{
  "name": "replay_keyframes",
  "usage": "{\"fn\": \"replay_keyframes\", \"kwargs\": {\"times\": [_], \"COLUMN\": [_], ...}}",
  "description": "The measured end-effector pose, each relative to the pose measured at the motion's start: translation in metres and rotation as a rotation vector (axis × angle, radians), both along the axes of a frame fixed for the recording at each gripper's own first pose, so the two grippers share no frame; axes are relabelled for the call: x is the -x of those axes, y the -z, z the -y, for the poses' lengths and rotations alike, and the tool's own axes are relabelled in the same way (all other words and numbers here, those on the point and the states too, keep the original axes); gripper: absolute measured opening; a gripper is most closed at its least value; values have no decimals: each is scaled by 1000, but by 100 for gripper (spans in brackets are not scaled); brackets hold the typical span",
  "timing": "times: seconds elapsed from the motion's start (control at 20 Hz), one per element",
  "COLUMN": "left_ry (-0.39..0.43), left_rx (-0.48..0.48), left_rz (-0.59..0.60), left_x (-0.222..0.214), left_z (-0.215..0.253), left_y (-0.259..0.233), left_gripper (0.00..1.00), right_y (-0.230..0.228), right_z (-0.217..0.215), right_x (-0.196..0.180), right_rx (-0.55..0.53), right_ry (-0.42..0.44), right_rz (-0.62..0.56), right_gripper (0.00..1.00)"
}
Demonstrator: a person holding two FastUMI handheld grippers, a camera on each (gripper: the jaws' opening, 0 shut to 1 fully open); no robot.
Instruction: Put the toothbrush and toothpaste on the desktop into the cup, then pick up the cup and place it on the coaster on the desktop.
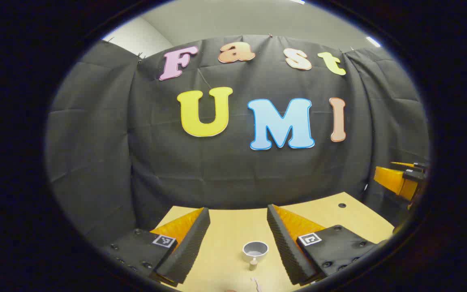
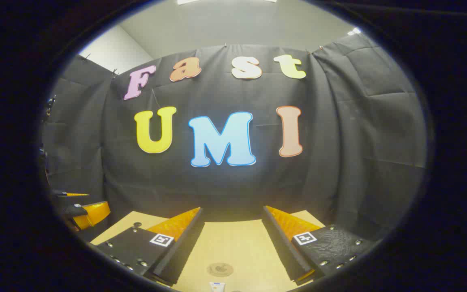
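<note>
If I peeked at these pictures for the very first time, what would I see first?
You'd see two open grippers held above a yellowish table. In the left gripper view, a small grey cup stands on the table between the left gripper's fingers. In the right gripper view, a round coaster lies flat between the right gripper's fingers, with the end of a toothpaste tube just below it.

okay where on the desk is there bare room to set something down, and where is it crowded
Bare desktop runs from the cup back to the wall cloth, between the left gripper fingers. In the right gripper view, bare wood lies beyond the coaster, between the right gripper fingers. It is crowded nearest the cameras: the cup, a toothbrush tip, and the toothpaste beside the coaster.
</note>
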State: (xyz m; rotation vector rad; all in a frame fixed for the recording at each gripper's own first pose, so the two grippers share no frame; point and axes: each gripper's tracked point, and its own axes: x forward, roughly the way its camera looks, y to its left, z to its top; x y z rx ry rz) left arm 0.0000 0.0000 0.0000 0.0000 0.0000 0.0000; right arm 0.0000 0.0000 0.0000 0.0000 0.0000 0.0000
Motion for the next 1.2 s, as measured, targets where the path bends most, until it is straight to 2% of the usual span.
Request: {"fn": "replay_keyframes", "kwargs": {"times": [0.4,0.55,0.95,1.2], "left_ry": [30,18,32,23], "left_rx": [15,5,78,83], "left_rz": [-49,-131,-293,-373], "left_x": [-2,-4,-4,0], "left_z": [17,19,27,27], "left_y": [10,32,81,111], "left_gripper": [94,94,94,94], "right_y": [22,38,73,101], "right_z": [-15,-17,-24,-21], "right_x": [-10,-10,-4,0], "right_rx": [5,20,36,52], "right_ry": [-56,-70,-95,-94], "right_rz": [-96,-163,-299,-401], "right_gripper": [92,92,92,92]}}
